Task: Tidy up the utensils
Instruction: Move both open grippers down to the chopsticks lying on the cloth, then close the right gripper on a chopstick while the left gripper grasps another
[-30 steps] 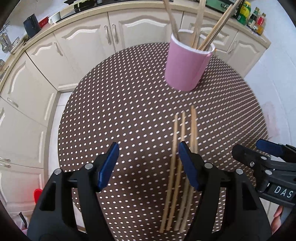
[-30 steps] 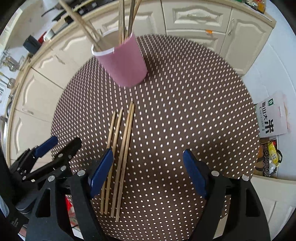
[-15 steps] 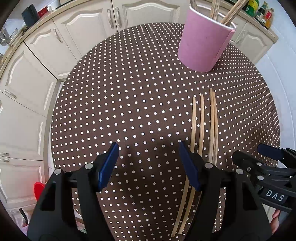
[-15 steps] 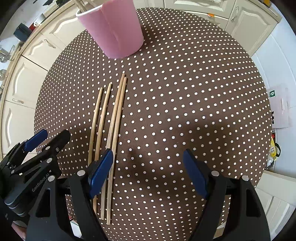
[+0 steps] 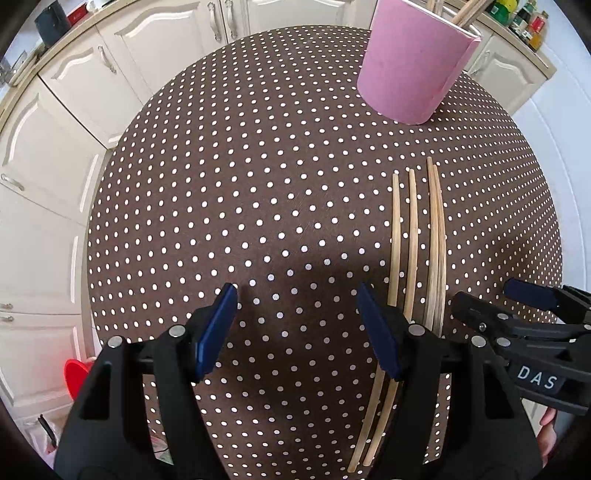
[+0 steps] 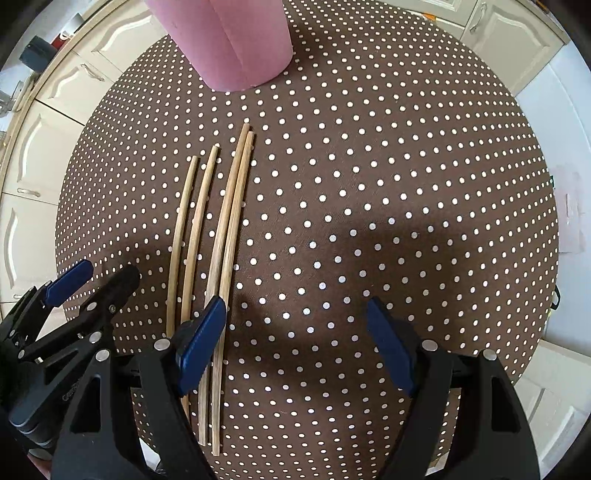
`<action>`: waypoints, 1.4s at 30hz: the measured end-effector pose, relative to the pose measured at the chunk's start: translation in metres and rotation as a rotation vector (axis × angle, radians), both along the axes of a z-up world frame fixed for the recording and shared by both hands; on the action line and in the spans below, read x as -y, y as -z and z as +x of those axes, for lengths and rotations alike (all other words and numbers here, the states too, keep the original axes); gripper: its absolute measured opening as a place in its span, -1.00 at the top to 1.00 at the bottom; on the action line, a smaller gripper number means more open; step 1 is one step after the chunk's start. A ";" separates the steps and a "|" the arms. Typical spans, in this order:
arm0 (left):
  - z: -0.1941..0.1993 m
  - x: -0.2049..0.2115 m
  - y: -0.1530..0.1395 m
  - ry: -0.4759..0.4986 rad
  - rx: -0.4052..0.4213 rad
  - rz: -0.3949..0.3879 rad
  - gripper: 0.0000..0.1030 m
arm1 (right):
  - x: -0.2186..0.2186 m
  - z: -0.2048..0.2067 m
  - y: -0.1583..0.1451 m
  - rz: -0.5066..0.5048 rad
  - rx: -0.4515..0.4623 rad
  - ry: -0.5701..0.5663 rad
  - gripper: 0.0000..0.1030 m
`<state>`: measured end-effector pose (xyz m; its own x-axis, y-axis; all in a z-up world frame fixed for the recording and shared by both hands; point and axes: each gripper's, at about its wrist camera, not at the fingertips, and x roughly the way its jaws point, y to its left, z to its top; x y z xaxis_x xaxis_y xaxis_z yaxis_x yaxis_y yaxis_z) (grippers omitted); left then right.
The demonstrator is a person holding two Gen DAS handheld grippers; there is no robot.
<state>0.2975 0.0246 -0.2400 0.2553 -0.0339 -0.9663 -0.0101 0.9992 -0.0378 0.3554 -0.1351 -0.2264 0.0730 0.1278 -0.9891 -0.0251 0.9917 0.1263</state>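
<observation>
Several wooden chopsticks (image 5: pixel 415 236) lie side by side on the brown dotted round table (image 5: pixel 258 184); they also show in the right wrist view (image 6: pixel 225 229). A pink cup (image 5: pixel 415 62) with more chopsticks in it stands beyond them; the right wrist view shows it as well (image 6: pixel 229 40). My left gripper (image 5: pixel 297 325) is open and empty, just left of the chopsticks. My right gripper (image 6: pixel 295 339) is open and empty, just right of them, its left finger over their near ends. Each gripper shows in the other's view (image 5: pixel 517 306) (image 6: pixel 85 284).
Cream kitchen cabinets (image 5: pixel 92 74) curve around the table's far and left sides. Bottles (image 5: pixel 521 22) stand on the counter at top right. A red object (image 5: pixel 75 373) sits on the floor at the left. White floor (image 6: pixel 546 122) lies to the right of the table.
Both grippers have come lower and further forward over the table, so the cup and chopsticks look larger and nearer. Both stay open. The chopsticks have not moved.
</observation>
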 end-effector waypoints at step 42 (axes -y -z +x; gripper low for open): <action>-0.017 -0.003 0.011 0.008 -0.047 -0.029 -0.31 | -0.035 0.020 0.004 -0.102 0.055 -0.027 0.76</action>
<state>0.2800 0.0279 -0.2514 0.2091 -0.0637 -0.9758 -0.0043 0.9978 -0.0660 0.3754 -0.1006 -0.2306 0.1254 0.0298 -0.9917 -0.0566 0.9981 0.0228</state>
